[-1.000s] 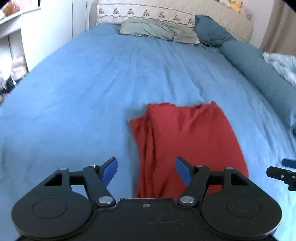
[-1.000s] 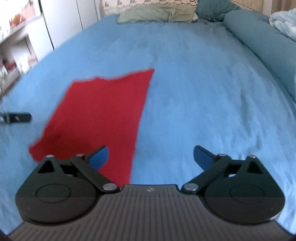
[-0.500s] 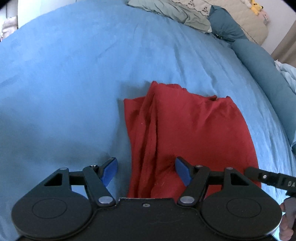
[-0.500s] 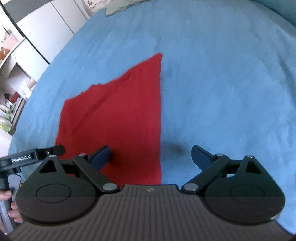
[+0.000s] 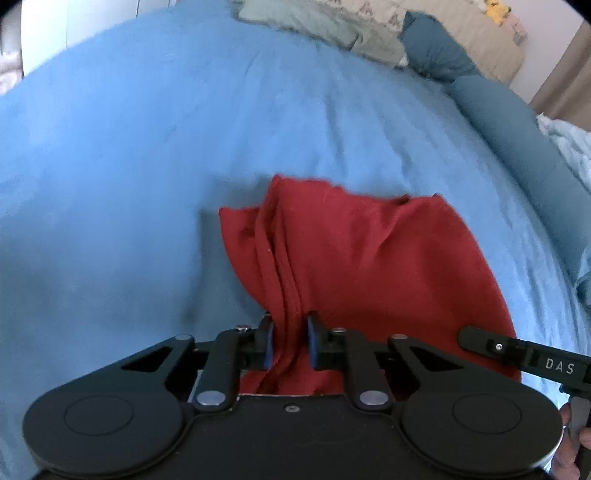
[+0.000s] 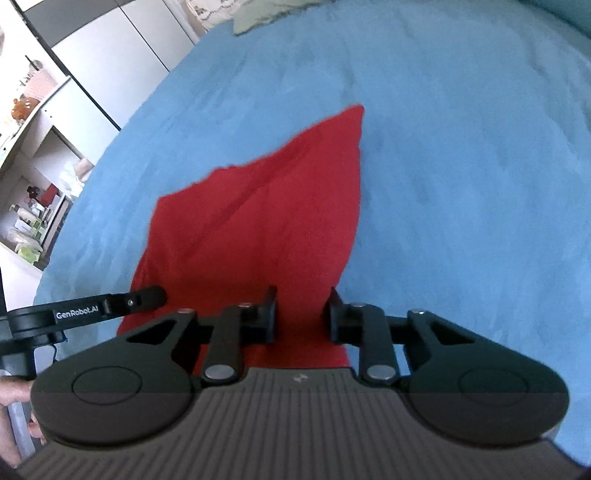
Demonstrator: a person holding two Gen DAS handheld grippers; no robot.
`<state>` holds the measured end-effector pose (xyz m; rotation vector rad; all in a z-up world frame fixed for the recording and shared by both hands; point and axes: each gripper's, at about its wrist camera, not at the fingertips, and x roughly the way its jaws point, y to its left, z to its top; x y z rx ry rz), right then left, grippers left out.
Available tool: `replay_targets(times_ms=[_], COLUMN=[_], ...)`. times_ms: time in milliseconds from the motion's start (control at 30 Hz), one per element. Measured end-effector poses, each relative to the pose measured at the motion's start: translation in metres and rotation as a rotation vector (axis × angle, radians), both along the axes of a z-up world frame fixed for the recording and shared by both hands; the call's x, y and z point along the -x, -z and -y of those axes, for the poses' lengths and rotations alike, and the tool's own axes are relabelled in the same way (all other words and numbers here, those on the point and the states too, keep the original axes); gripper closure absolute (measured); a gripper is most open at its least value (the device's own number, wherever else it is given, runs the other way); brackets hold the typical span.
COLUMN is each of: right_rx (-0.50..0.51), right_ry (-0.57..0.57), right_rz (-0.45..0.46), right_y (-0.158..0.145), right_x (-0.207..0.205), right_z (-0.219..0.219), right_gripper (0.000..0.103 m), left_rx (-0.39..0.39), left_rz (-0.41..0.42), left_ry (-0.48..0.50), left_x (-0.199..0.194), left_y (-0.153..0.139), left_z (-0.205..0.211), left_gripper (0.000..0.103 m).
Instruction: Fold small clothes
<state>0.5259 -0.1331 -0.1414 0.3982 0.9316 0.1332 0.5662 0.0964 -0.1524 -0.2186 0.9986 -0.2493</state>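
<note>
A red garment (image 5: 369, 266) of soft, matte knit lies on a blue bedspread (image 5: 147, 166), low and centre in both wrist views. From the left wrist it reads as a rough rectangle, smooth over its right part and gathered into rope-like lengthwise pleats along its left edge. From the right wrist it (image 6: 266, 221) tapers to a sharp corner at the upper centre of the frame, with one long diagonal crease across it. The bedspread is brushed and faintly rumpled, with shallow wrinkles.

The left gripper (image 5: 290, 345) is matte black plastic with round pivot housings, silver pins and blue pads; its jaws are closing, and the pleated left edge of the garment is bunched between the pads, which press on it. The right gripper (image 6: 303, 314) has a ribbed grey body and black fingers; its jaws are closing too, with the garment's near right edge between them, the cloth filling the gap and meeting both fingers.

At the lower right of the left view, the other gripper's black finger shows white letters "DAS". At the lower left of the right view, the opposite finger reads "GenRobot.AI".

Upper in the left view lie a sage-green pillow (image 5: 295, 18), a teal cushion (image 5: 432, 51) and a long teal bolster (image 5: 517, 140).
</note>
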Motion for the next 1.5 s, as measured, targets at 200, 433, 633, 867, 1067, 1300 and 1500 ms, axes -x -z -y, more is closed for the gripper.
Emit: replay_targets(times_ms=[200, 433, 633, 867, 1067, 1300, 1500], right_rx=[-0.02, 0.066, 0.121, 0.078, 0.171, 0.255, 0.234], right_ry=[-0.036, -0.058, -0.007, 0.07, 0.05, 0.013, -0.02], right_rz=[0.064, 0.075, -0.075, -0.112, -0.025, -0.04, 0.055], right_y=[-0.049, -0.089, -0.04, -0.016, -0.044, -0.011, 0.02], right_x=[0.029, 0.121, 0.18, 0.201, 0.203, 0.214, 0.228], right_z=[0.021, 0.072, 0.108, 0.131, 0.132, 0.14, 0.153], right_gripper=[0.066, 0.066, 0.065, 0.037, 0.003, 0.003, 0.002], left_rx=[0.013, 0.014, -0.069, -0.173, -0.211, -0.26, -0.243], left_rz=[0.079, 0.091, -0.012, 0.004, 0.057, 0.064, 0.154], left_ry=[0.029, 0.068, 0.052, 0.019, 0.027, 0.052, 0.033], left_x=[0.045, 0.135, 0.192, 0.197, 0.214, 0.247, 0.263], left_y=[-0.053, -0.076, -0.022, -0.018, -0.04, -0.005, 0.024], left_z=[0.029, 0.091, 0.144, 0.149, 0.14, 0.136, 0.127], left_gripper=[0.086, 0.086, 0.086, 0.064, 0.037, 0.036, 0.034])
